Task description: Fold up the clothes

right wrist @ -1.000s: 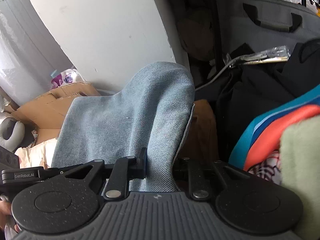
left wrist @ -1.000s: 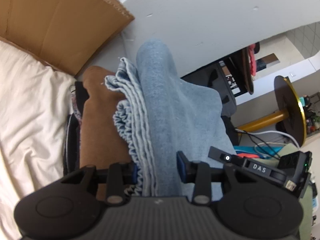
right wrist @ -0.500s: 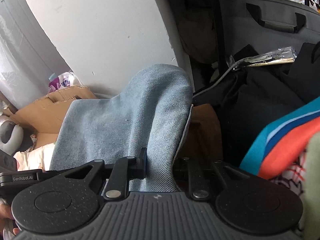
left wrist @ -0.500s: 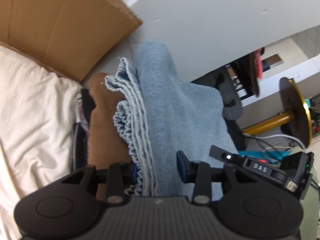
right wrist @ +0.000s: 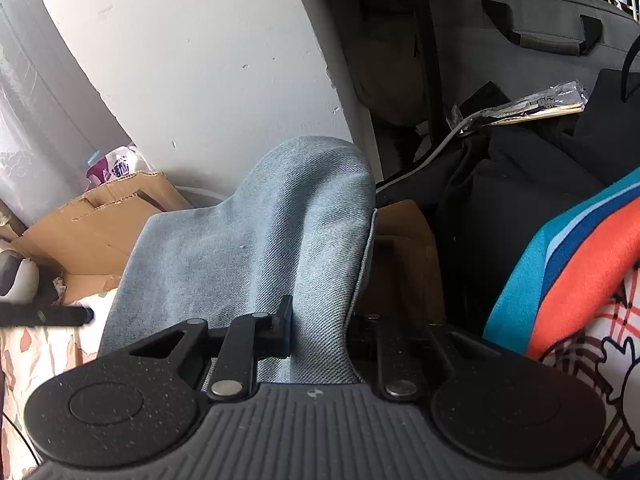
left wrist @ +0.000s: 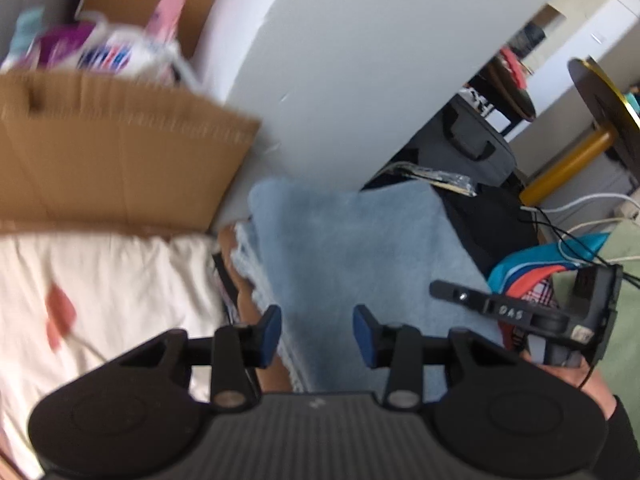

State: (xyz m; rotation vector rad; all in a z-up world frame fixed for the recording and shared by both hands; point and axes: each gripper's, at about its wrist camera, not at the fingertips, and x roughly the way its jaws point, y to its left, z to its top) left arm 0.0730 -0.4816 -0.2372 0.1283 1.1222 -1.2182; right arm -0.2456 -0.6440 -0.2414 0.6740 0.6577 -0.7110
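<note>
A folded light-blue denim garment (left wrist: 352, 248) lies on a brown garment (right wrist: 404, 264). My left gripper (left wrist: 316, 330) hovers just above the denim's near edge. Its blue pads (left wrist: 272, 332) stand apart and do not press the cloth, and the jaws are closing slightly. My right gripper (right wrist: 320, 320) is shut on the denim (right wrist: 280, 220), pinching its folded right edge. One of its black fingers (left wrist: 460, 296) shows at the right of the left wrist view. The left wrist view is blurred.
A cardboard box (left wrist: 112, 160) stands at the left behind cream bedding (left wrist: 100, 300). A white wall panel (left wrist: 360, 60) rises behind the denim. Black bags (right wrist: 520, 184) and a striped blue-and-orange garment (right wrist: 580, 248) crowd the right side.
My left gripper has let go of the denim's layered edge and risen above it, rolling as it went. The right gripper has kept its hold and stayed put.
</note>
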